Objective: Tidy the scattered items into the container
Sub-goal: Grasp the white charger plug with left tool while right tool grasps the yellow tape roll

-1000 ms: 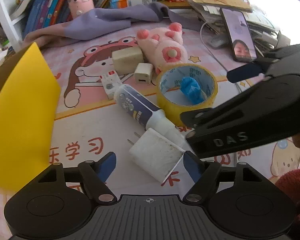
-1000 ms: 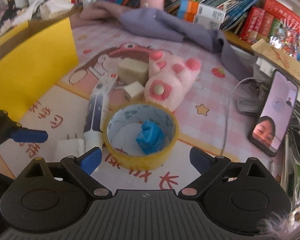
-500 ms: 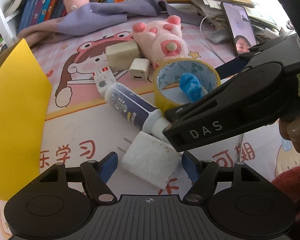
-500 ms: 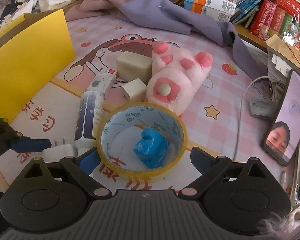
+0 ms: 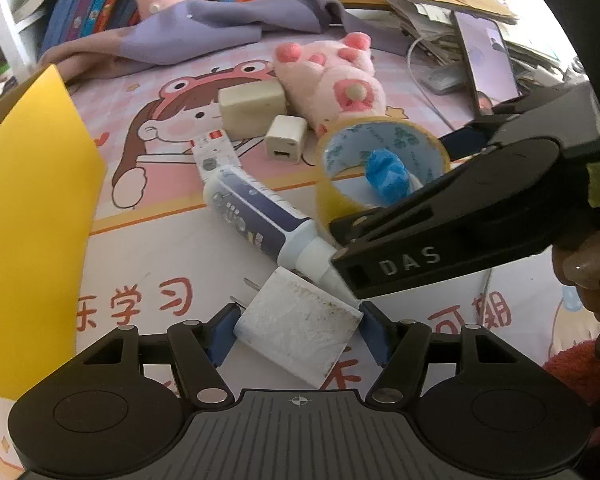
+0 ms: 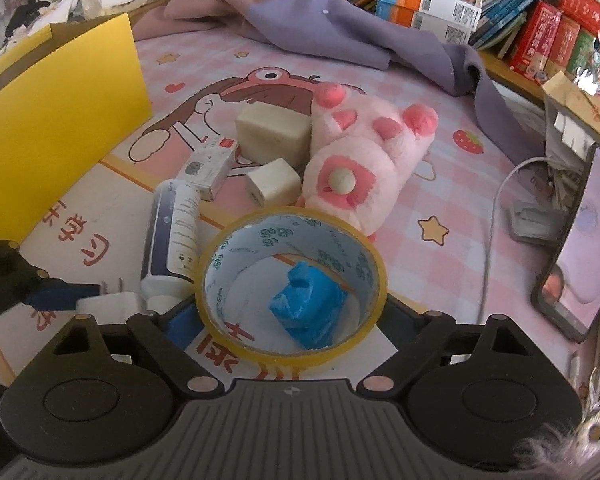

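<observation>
The left gripper (image 5: 296,330) has just been closing around the white plug adapter (image 5: 300,330) at lower centre of its view; both blue pads meet the block's corners, so it appears gripped, but diagonally. The right gripper (image 6: 290,320) has also been closing — the yellow tape roll (image 6: 290,284) sits between its jaws, whose pads are hidden behind it, so contact cannot be confirmed. The yellow container (image 5: 28,216) stands at the left edge. Risks: the adapter twisting out of its corner-held grip; the blue wad (image 6: 306,310) inside the roll staying behind; the tube (image 5: 260,216) — its nozzle touching the adapter — rolling when disturbed.
</observation>
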Demonstrator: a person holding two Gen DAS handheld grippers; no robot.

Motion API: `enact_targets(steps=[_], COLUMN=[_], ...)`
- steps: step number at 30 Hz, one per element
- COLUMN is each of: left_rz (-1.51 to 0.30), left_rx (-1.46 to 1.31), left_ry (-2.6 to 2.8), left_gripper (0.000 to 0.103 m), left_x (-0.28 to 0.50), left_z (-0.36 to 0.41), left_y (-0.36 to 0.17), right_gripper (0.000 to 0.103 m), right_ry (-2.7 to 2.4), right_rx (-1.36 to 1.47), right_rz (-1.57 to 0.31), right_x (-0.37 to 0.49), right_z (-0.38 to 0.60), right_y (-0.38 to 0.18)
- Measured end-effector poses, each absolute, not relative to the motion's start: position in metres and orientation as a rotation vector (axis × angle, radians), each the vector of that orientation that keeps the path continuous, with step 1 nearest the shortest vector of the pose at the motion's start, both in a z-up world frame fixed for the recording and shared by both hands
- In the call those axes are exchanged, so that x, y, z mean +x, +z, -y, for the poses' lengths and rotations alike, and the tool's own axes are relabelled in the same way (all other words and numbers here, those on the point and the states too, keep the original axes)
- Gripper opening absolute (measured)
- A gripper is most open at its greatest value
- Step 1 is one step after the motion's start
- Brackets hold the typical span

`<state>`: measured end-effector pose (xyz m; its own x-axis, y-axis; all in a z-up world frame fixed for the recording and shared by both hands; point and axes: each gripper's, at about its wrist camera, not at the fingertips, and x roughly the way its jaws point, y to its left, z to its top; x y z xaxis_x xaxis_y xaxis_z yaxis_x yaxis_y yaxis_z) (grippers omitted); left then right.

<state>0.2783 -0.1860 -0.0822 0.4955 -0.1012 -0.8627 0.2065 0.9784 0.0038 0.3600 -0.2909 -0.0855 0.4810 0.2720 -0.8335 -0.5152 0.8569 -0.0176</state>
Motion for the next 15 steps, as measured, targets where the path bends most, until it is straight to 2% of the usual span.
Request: enact_targets(steps=[15], left_rz=[-0.96], left_rx=[0.105], left_ry=[-0.135], left_gripper=[0.065], left_x=[0.259], left_z=[0.179], left_y=[-0.061], right_gripper=[0.09], right_ry=[0.495], right_rx=[-0.243], right_rz=[-0.852], right_x=[0.336], right_z=[0.3], right_y=[-0.057])
